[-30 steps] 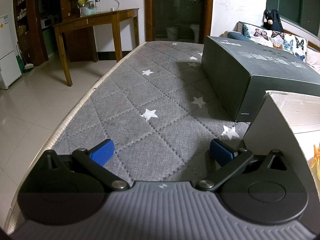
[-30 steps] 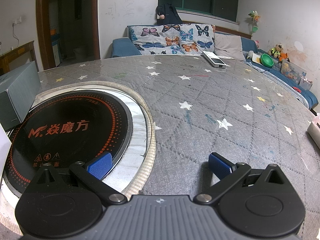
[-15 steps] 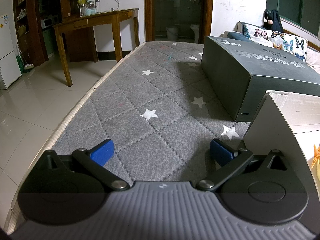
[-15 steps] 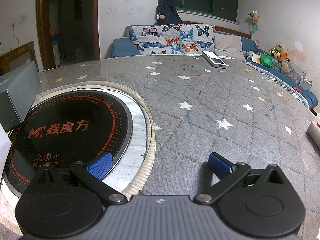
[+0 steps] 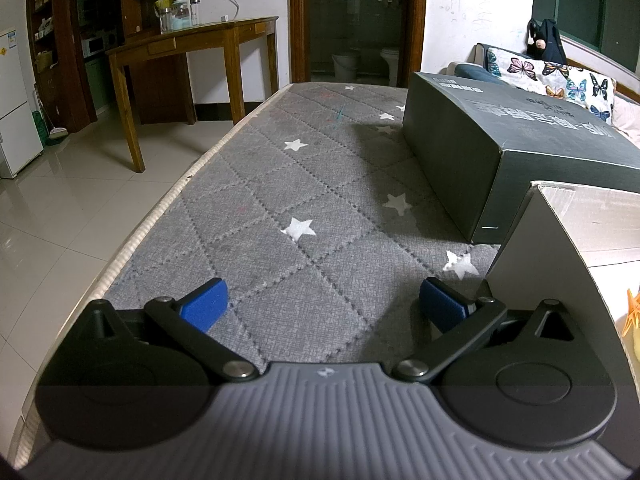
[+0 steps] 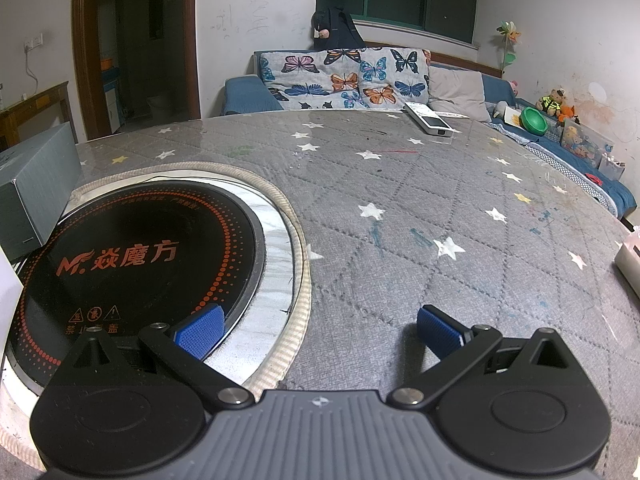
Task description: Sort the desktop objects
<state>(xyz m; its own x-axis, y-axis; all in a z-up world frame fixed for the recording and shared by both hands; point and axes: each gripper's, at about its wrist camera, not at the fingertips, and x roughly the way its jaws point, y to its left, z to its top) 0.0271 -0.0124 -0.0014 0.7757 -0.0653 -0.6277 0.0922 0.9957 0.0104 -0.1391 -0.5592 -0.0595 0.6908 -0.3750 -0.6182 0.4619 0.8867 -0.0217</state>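
On the grey star-quilted table (image 5: 304,216), the left claw (image 5: 322,304) sits low with its blue pads spread wide and nothing between them. Just ahead and to its right lies a dark grey box (image 5: 516,140), closed, its long axis running away from the camera toward the butterfly-print sofa (image 5: 560,76). Nearer, against the right pad, stands a pale open carton (image 5: 560,248); a bit of something orange (image 5: 632,312) shows at the far right edge inside it, too cropped to identify.

In the right wrist view, the right claw (image 6: 318,330) is likewise wide open and empty. Its left pad hangs over the rim of a round black induction cooker (image 6: 132,256) set into a circular cutout of the table, with orange lettering that reads upright toward the camera. The dark grey box (image 6: 36,188) shows at the left, beside the cooker. Far across the table lies a slim white device (image 6: 430,122), its long axis angled away to the left, and a pale box (image 6: 630,260) is cropped at the right edge.
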